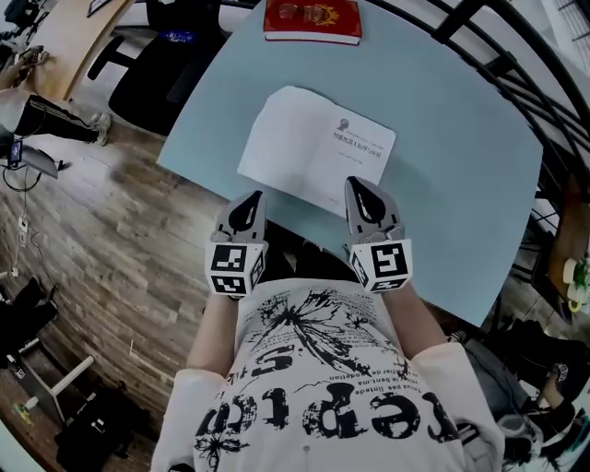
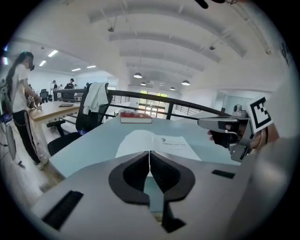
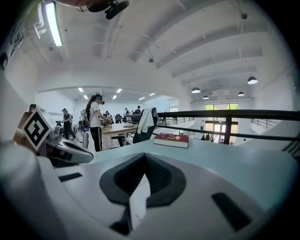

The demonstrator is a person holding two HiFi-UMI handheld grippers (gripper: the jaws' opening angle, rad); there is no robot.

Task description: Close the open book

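Note:
An open white book (image 1: 313,152) lies flat on the light blue table (image 1: 461,166), with a few lines of print on its right page. My left gripper (image 1: 253,195) is shut and empty, its tip just short of the book's near left corner. In the left gripper view the book (image 2: 154,143) lies ahead of the closed jaws of the left gripper (image 2: 149,154). My right gripper (image 1: 354,182) is shut too, with its tip over the book's near right edge. Under the right gripper (image 3: 144,158) a strip of white page shows in the right gripper view.
A closed red book (image 1: 312,20) lies at the table's far edge. A black office chair (image 1: 152,74) stands off the far left corner, over a wooden floor. A black railing (image 1: 516,74) runs along the table's right side. A person (image 3: 96,119) stands at a distant desk.

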